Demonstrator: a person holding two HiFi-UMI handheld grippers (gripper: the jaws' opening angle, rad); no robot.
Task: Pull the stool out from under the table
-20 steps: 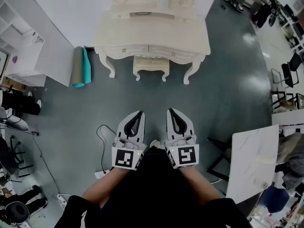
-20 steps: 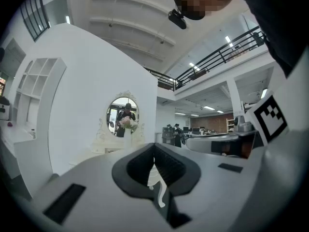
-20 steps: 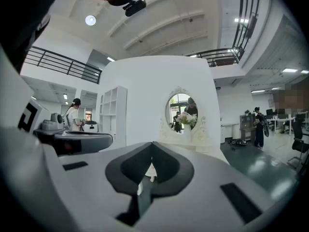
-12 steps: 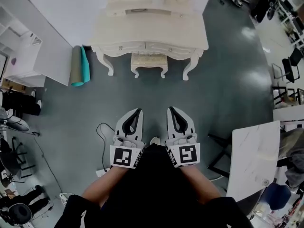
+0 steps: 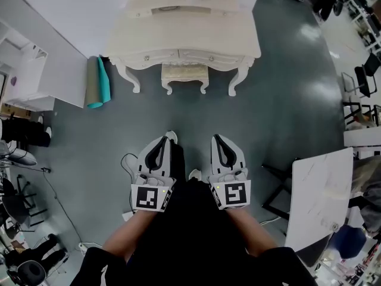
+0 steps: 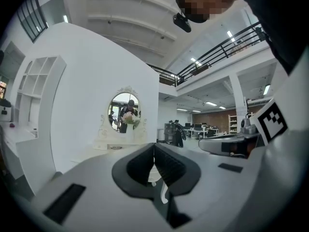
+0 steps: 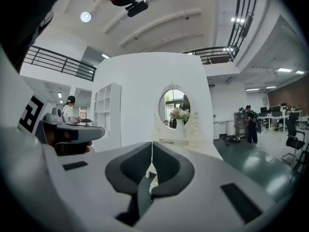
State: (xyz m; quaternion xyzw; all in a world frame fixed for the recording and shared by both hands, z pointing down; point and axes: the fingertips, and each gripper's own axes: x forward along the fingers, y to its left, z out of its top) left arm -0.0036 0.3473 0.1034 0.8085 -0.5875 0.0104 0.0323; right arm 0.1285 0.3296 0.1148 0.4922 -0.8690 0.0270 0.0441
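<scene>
Standing under table (image 5: 184,34), stool (image 5: 185,72), long axis left-right; left claw (image 5: 165,138), right claw (image 5: 215,137) closed, empty

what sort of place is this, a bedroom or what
Likely a staged bedroom corner inside a big open office or lab hall: a cream dressing table with oval mirror backs onto a free-standing white wall panel, while office chairs and a mezzanine railing show beyond.

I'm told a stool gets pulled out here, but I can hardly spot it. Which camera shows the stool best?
The head view: the stool shows from above, tucked under the table, with its seat edge and front legs visible. Both gripper views show only the table's mirror and top, not the stool.
</scene>
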